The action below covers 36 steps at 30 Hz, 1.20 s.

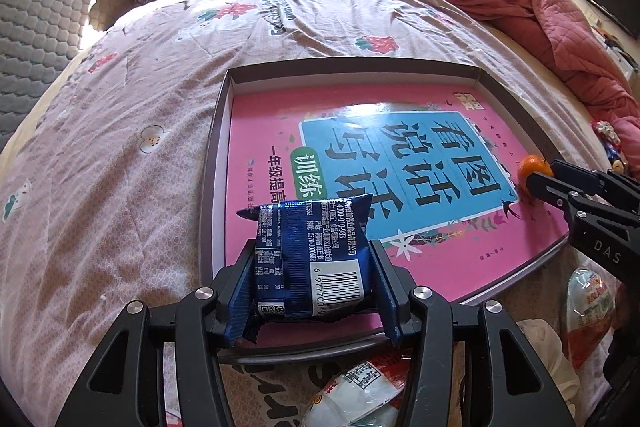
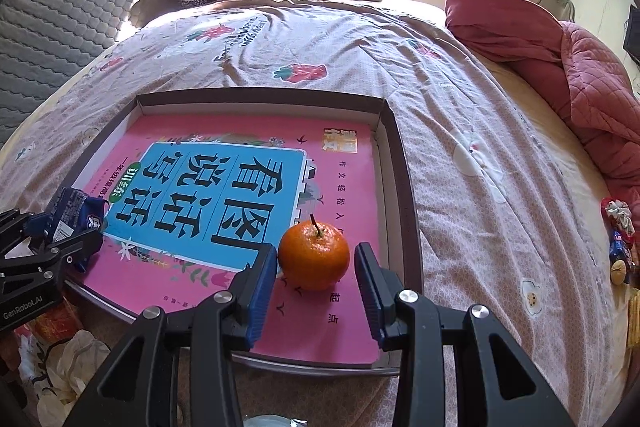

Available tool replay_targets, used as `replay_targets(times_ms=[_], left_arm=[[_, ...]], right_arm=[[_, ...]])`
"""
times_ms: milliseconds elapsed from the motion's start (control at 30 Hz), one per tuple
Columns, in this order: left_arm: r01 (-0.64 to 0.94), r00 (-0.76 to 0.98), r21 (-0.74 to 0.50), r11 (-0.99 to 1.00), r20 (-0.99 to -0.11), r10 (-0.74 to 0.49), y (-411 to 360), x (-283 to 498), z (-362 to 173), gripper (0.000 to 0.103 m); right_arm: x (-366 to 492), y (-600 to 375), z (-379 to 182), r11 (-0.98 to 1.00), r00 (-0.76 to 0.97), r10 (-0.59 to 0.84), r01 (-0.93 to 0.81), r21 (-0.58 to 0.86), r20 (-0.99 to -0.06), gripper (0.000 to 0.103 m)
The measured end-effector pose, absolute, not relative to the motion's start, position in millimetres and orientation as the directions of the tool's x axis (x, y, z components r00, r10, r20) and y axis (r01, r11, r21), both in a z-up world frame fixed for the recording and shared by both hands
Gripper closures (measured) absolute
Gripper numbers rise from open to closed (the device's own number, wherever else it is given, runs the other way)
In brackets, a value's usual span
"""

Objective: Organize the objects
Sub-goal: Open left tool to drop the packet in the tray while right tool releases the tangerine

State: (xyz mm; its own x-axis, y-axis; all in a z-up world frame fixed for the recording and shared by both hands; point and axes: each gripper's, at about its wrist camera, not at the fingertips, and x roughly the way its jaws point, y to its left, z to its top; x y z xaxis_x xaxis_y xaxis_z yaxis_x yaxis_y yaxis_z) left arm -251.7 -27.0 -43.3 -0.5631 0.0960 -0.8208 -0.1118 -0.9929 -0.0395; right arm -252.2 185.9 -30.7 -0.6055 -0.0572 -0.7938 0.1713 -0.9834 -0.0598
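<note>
Looking at our right gripper, the orange sits on the pink book in the tray, right between its part-open fingers, a sliver of gap on the right side. Our left gripper is clamped on the blue snack packet over the tray's near left corner.

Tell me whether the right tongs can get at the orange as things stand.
Probably yes. The orange sits on the pink book right between the fingers of the right tongs, with nothing in the way. The left tongs, holding a blue snack packet, are well aside.
</note>
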Motion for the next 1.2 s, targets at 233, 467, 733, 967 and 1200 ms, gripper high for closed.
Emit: replay_targets(times_ms=[233,467,733,967,1200], left_arm=[[-0.114,-0.567,-0.072,-0.991,-0.814,0.125,-33.2,-251.5,-39.4,0.048],[-0.111,-0.586,-0.092,-0.99,-0.798,0.14,-35.9,-246.5,-26.7,0.048],[-0.136,-0.632,-0.092,-0.987,-0.759,0.157,-31.3,-226.4,6.8,0.038],[-0.159,-0.682,-0.089,-0.983,-0.711,0.175,-25.3,-196.7,41.7,0.037],[-0.19,-0.714,-0.102,-0.976,-0.668,0.209,-16.0,-164.5,64.0,0.037]], right_arm=[[-242.2,189.3,-13.8,-0.987,-0.637,-0.025,0.14,-0.084,-0.77,0.059],[-225.5,191.6,19.1,-0.987,-0.679,-0.035,0.14,-0.082,-0.734,0.058],[-198.5,195.8,46.8,-0.986,-0.713,-0.052,0.147,-0.076,-0.699,0.057],[-173.7,199.3,62.8,-0.986,-0.739,-0.09,0.162,-0.046,-0.667,0.054],[-140.3,198.8,69.0,-0.976,-0.763,-0.155,0.217,-0.023,-0.628,0.051]])
